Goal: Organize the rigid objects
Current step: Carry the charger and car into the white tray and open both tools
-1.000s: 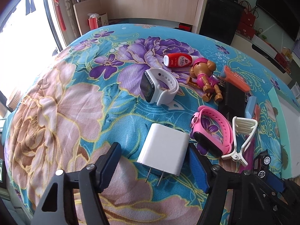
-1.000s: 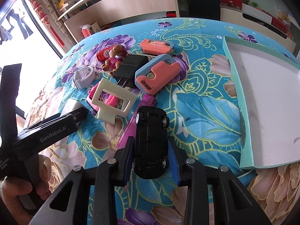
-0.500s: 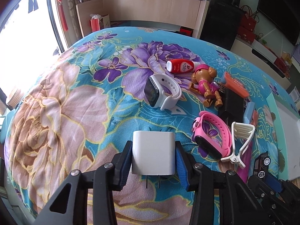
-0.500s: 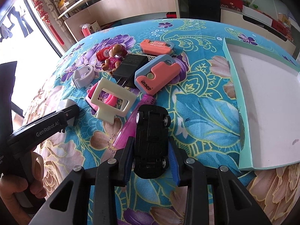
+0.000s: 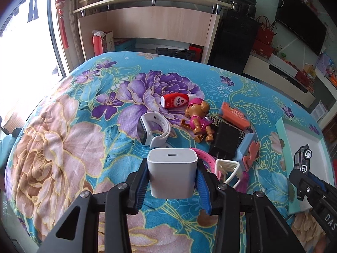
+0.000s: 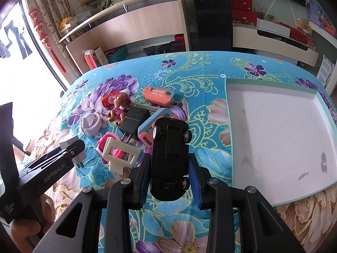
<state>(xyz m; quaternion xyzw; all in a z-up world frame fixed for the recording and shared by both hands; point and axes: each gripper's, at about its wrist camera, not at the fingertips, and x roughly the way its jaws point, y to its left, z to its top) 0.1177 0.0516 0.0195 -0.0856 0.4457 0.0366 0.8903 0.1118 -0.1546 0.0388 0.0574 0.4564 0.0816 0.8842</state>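
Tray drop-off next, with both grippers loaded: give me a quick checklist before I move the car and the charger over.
1. Left gripper shut on the white charger: ok, both pads on its sides.
2. Charger off the bedspread: ok, prongs hang free in the right wrist view.
3. Right gripper shut on the black toy car: ok.
4. Car orientation: underside faces the camera; whether that suits the drop, cannot tell.
5. Tray has room: ok, its white floor holds nothing.
6. Path from car to tray: ok, only bedspread lies between them.
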